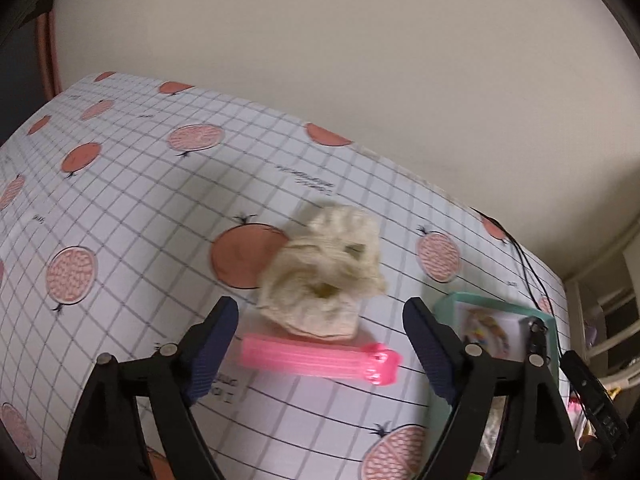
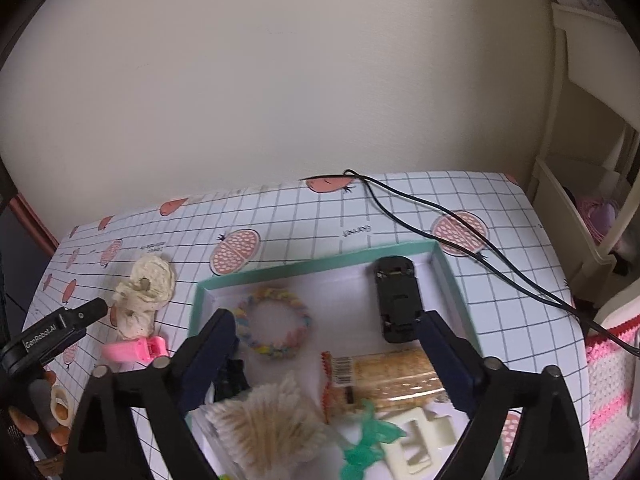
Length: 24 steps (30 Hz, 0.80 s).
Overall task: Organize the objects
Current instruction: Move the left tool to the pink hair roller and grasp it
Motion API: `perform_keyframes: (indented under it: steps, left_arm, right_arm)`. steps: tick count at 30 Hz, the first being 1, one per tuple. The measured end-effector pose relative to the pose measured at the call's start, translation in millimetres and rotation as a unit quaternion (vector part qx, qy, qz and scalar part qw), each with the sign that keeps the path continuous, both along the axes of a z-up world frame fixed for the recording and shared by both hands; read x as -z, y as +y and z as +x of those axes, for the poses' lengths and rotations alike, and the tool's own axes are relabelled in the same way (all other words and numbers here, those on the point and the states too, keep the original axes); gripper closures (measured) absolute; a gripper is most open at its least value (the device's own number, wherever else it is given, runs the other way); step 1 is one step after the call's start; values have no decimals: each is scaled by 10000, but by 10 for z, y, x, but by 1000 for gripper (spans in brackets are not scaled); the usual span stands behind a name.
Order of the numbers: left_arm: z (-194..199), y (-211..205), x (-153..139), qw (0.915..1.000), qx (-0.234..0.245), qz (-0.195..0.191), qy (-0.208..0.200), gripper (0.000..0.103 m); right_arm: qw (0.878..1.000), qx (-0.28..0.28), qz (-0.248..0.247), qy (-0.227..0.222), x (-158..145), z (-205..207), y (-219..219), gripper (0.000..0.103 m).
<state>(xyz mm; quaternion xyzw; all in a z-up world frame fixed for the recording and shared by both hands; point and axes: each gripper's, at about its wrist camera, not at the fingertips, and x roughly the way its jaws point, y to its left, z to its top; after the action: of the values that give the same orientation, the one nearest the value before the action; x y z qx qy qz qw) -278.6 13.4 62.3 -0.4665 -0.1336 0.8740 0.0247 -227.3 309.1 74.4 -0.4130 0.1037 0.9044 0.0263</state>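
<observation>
The teal box is seen whole only from the right wrist, with a rainbow hair tie inside. A cream scrunchie and pink clip are seen beside it. Both the left gripper and the right gripper are spread wide, nothing held.

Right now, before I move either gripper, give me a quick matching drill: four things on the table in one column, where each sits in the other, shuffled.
Things:
1. pink clip
2. cream scrunchie
3. toy car
4. rainbow bracelet

Places:
A. inside the teal box, far right corner
B. on the tablecloth, between the open left gripper fingers
C. inside the box, far left part
D. on the tablecloth, just beyond the clip

Pairs: 1-B, 2-D, 3-A, 4-C
</observation>
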Motion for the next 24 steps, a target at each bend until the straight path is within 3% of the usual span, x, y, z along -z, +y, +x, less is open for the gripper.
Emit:
perform_keyframes:
  steps: [7, 14, 22, 24]
  left_arm:
    - [30, -133, 16, 9994, -255, -244, -18, 0]
    - [32, 37, 197, 9994, -217, -84, -262, 0]
    - [37, 301, 378, 9978, -317, -434, -381, 0]
    - [42, 343, 430, 9960, -338, -673, -488, 0]
  right_arm:
    - [9999, -96, -68, 71, 1, -60, -247, 0]
    - [9998, -201, 41, 73, -3, -79, -424, 0]
    - [9993, -325, 177, 58, 9, -66, -471, 0]
    - [9989, -397, 233, 50, 18, -68, -514, 0]
